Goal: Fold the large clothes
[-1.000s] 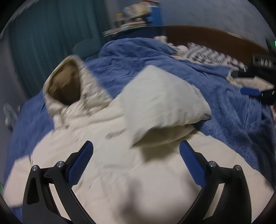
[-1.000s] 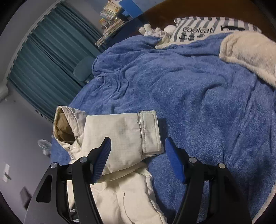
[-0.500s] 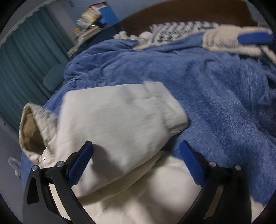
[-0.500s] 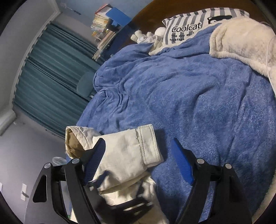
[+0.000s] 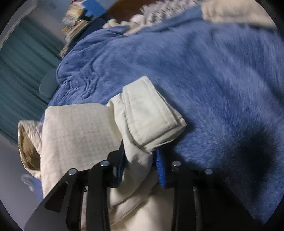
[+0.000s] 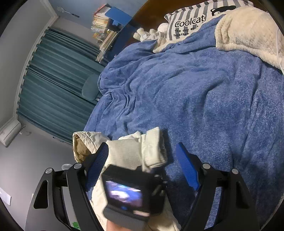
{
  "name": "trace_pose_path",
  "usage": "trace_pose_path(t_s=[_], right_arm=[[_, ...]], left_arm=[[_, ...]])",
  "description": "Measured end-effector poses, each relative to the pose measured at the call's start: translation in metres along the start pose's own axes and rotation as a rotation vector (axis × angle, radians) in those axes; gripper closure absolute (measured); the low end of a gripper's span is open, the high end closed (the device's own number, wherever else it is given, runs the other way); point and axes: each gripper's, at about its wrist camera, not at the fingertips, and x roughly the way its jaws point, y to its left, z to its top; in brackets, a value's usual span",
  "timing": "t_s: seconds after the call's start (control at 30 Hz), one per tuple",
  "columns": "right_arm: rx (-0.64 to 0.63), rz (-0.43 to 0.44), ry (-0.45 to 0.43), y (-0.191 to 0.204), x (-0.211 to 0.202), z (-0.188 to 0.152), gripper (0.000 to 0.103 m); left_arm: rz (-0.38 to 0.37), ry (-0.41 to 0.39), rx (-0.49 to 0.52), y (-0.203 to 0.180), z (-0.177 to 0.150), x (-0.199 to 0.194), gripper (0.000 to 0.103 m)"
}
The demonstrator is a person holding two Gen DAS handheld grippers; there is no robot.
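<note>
Left gripper pinching a cream jacket sleeve on a blue-blanketed bed

The cream hooded jacket (image 5: pixel 76 135) lies at 8 o'clock on the blue blanket (image 5: pixel 204 74). The left gripper (image 5: pixel 140 165) has just been closing its jaws, which now pinch the sleeve (image 5: pixel 140 160) below its cuff (image 5: pixel 150 113). The right gripper (image 6: pixel 142 165) hangs with jaws wide apart, gripping nothing; a striped pillow (image 6: pixel 191 19) sits at 12 o'clock.

Your bed (image 6: pixel 145 10) is covered by a rumpled blue blanket (image 6: pixel 195 92); on it lies the cream jacket (image 6: pixel 124 152) at the near edge, with a striped pillow (image 6: pixel 191 19) and a fluffy cream throw (image 6: pixel 248 32) at the far end
</note>
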Motion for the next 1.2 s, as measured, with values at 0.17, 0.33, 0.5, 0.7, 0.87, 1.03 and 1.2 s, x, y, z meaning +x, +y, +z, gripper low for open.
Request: trace_pose_path(t_s=[0.17,0.33,0.5,0.7,0.87,1.03,1.2], right_arm=[[-0.020,0.000,-0.005,0.004,-0.002,-0.002,0.028],[-0.053,-0.007,0.017,0.014,0.006,-0.010,0.028],[-0.125,-0.023,0.044,0.033,0.017,-0.024,0.028],[-0.211,-0.015,0.116,0.065,0.044,-0.059,0.028],[-0.407,-0.061,0.174,0.099,0.073,-0.110,0.028],[-0.496,-0.115,0.230,0.107,0.099,-0.139,0.028],[-0.532,-0.168,0.245,0.104,0.114,-0.145,0.028]], left_arm=[[-0.063,-0.083,-0.268,0.070,-0.015,-0.041,0.079],[-0.064,-0.151,-0.494,0.144,-0.058,-0.087,0.079],[-0.016,-0.146,-0.599,0.195,-0.109,-0.112,0.081],[0.008,-0.115,-0.741,0.237,-0.187,-0.122,0.084],[0.001,-0.087,-0.837,0.246,-0.238,-0.112,0.085],[-0.018,-0.045,-0.973,0.256,-0.287,-0.084,0.085],[-0.079,-0.003,-1.107,0.271,-0.334,-0.056,0.085]])
